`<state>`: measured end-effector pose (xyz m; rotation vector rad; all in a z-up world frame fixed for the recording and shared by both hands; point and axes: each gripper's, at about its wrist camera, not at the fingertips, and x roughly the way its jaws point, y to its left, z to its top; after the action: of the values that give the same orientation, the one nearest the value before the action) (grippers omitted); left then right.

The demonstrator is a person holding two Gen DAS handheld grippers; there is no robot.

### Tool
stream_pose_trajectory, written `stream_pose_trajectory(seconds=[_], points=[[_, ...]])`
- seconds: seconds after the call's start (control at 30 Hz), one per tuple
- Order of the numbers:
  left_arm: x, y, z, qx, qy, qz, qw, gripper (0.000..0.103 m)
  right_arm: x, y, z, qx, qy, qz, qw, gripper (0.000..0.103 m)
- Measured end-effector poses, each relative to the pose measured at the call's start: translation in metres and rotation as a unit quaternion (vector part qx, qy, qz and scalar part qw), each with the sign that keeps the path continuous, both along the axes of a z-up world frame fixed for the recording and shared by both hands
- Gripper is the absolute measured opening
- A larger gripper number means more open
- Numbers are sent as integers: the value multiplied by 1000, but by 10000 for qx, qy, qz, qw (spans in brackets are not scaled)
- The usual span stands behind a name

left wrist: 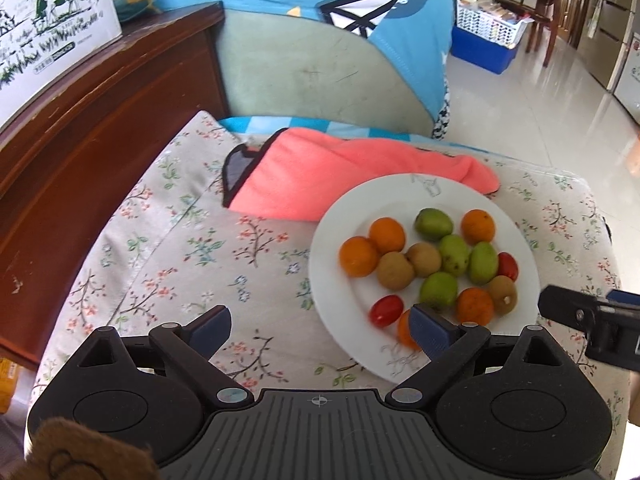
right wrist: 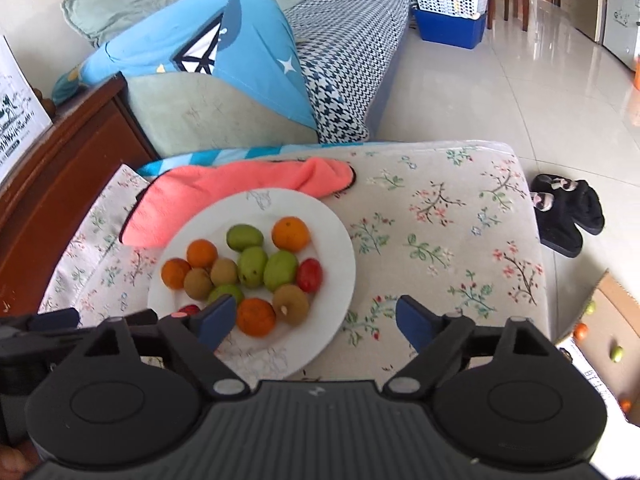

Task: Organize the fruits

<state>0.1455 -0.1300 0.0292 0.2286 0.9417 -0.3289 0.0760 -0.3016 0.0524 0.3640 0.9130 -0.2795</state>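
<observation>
A white plate (left wrist: 332, 236) (right wrist: 336, 236) sits on the floral-covered table (left wrist: 160, 240) (right wrist: 440, 216). It holds several small oranges (left wrist: 359, 257), green fruits (left wrist: 454, 254), brown kiwi-like fruits (left wrist: 395, 270) and red cherry tomatoes (left wrist: 386, 310). My left gripper (left wrist: 320, 322) is open over the plate's near left rim, its right finger partly hiding an orange. My right gripper (right wrist: 316, 312) is open over the plate's near right side, and an orange (right wrist: 256, 317) and a brown fruit (right wrist: 291, 303) lie beyond its left finger. Neither holds anything.
A pink towel (left wrist: 340, 176) (right wrist: 224, 188) lies behind the plate, touching its rim. A dark wooden cabinet (left wrist: 100, 120) borders the table's left. A sofa with a blue cushion (right wrist: 224, 52) stands behind. On the floor right are black slippers (right wrist: 568, 212) and a cardboard box (right wrist: 604, 320) with loose fruit.
</observation>
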Motion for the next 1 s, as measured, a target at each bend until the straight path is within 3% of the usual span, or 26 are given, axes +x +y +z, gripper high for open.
stream_pose_trajectory(seconds=[0.23,1.0], points=[[-5,7,5,73,-13,66,10000,97,6,11,-4,-327,358,91,9988,99],[-8,1,-4,323,24,-32,9995,97,12,23,-10,-666,593,232,9957,99]])
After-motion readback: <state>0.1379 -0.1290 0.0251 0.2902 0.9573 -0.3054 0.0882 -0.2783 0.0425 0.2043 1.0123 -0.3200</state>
